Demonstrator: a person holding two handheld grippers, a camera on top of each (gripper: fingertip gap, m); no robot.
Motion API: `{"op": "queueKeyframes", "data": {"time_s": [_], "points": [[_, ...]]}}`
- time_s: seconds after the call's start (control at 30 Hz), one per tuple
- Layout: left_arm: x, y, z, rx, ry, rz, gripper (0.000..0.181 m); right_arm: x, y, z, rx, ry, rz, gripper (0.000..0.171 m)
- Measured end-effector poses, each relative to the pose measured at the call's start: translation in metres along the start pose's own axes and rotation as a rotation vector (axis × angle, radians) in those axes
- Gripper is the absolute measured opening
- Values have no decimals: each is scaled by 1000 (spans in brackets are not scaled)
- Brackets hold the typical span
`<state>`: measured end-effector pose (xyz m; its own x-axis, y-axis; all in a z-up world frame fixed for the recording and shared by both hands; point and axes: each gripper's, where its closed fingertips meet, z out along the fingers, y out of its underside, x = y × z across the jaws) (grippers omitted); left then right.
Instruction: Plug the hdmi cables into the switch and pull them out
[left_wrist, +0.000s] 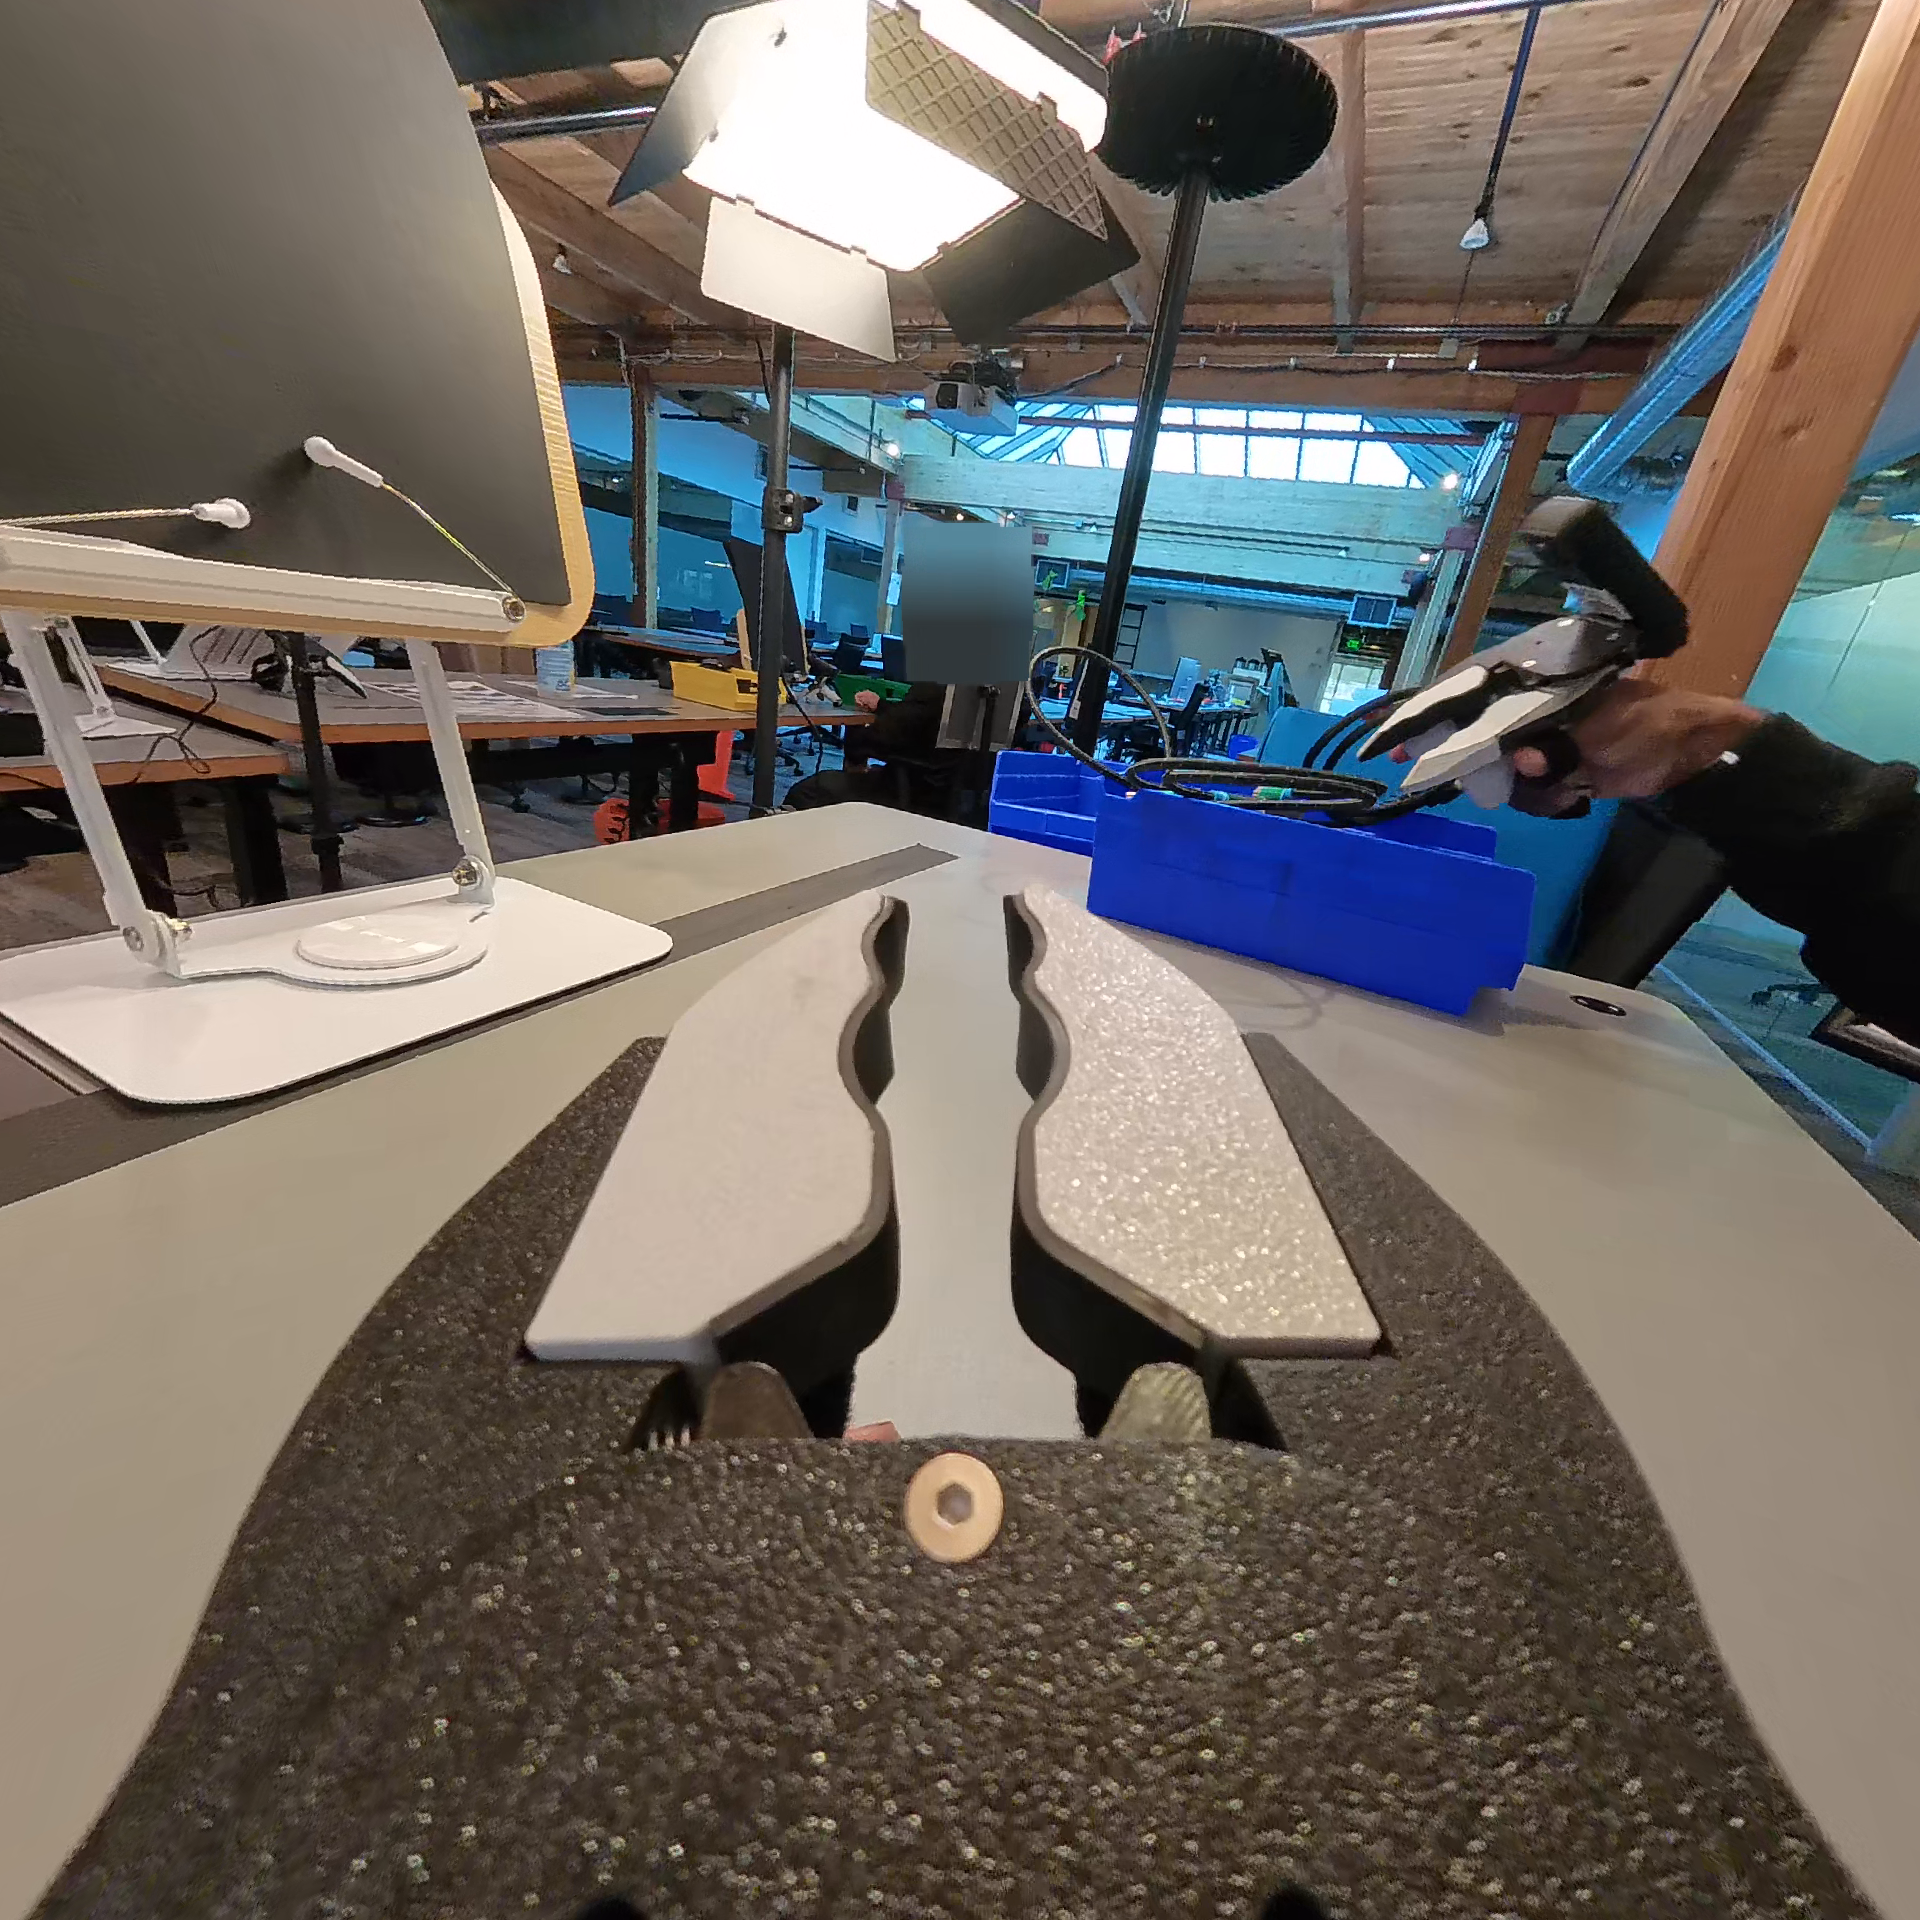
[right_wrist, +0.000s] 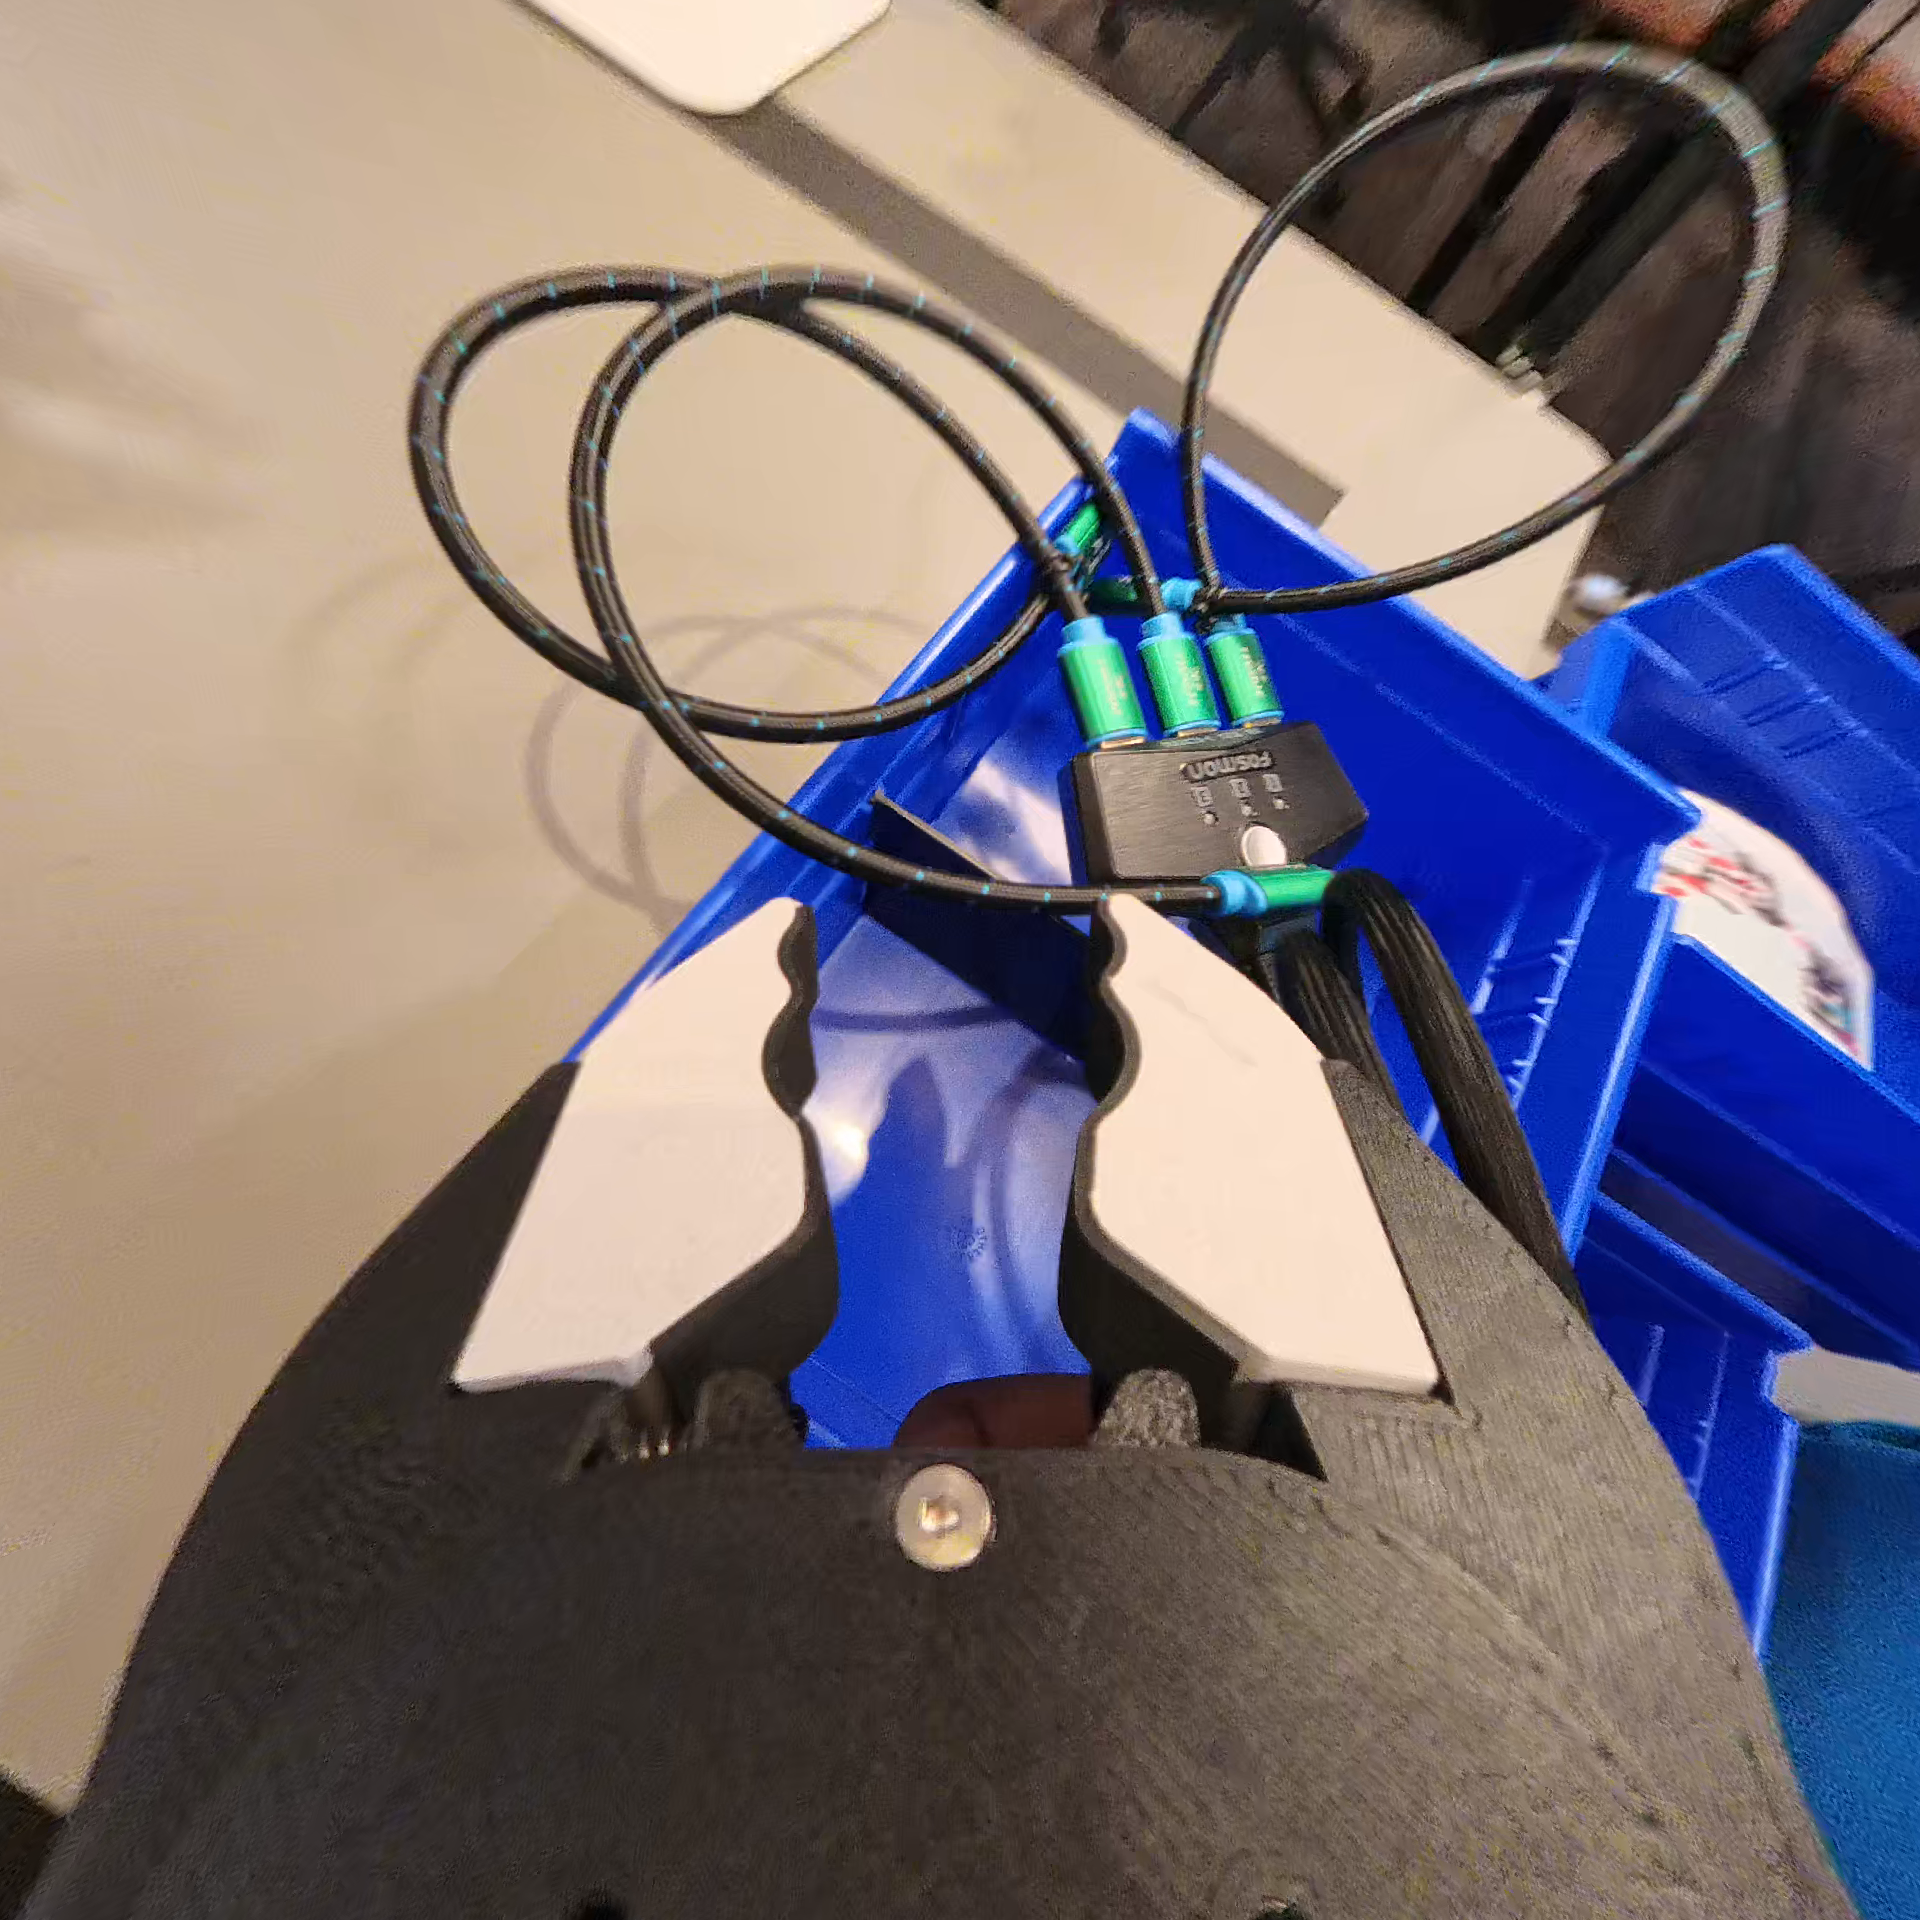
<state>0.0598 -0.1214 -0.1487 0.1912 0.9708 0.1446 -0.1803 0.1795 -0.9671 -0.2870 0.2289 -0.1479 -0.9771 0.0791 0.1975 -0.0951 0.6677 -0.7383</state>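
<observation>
- Black switch (right_wrist: 1216, 805), white lettering on top, resting in blue bin (right_wrist: 1455, 790); three green-plugged hdmi cables (right_wrist: 1174, 681) inserted.
- Right gripper (right_wrist: 951, 940) fingers apart, empty, above bin.
- Left gripper (left_wrist: 956, 914) fingers apart, empty, over grey tabletop (left_wrist: 1507, 1195).

White stand (left_wrist: 343, 987), lit lamp (left_wrist: 883, 145)

The glossy blue plastic bin (right_wrist: 1496, 831) reflects light. Black braided-sheath cables (right_wrist: 623, 582) with teal flecks end in shiny green metallic plugs (right_wrist: 1174, 681) (smooth-looking). The small black switch box (right_wrist: 1216, 800) looks brushed and matt. The grey tabletop (left_wrist: 1455, 1195) is smooth, matt.
</observation>
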Motion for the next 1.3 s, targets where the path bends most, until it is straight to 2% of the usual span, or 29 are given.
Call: {"op": "queueKeyframes", "data": {"time_s": [0.17,0.3,0.47,0.6,0.73,0.93,1.1,1.17,1.23,1.3], "points": [[5,0,0,-4,-17,46,19,-15,-2,-34,218,173,28,48],[14,0,0,-23,-44,120,20,-47,8,-54,353,217,43,45],[37,-5,-1,-42,-115,208,27,-77,41,-47,404,182,151,48],[64,-1,-15,-95,-231,207,39,-89,50,-40,482,123,289,53],[91,6,-57,-82,-428,225,42,-94,48,-30,488,115,312,54],[114,-5,-153,-141,-897,397,50,-86,52,-8,432,188,308,58],[103,-17,-242,-223,-1241,359,80,-81,50,-1,430,245,291,65],[93,-18,-263,-218,-1297,294,84,-79,49,0,420,268,287,66],[78,-11,-272,-281,-1327,242,82,-77,50,5,404,277,289,66],[59,-8,-273,-356,-1332,238,74,-72,49,8,393,306,283,63]]}}
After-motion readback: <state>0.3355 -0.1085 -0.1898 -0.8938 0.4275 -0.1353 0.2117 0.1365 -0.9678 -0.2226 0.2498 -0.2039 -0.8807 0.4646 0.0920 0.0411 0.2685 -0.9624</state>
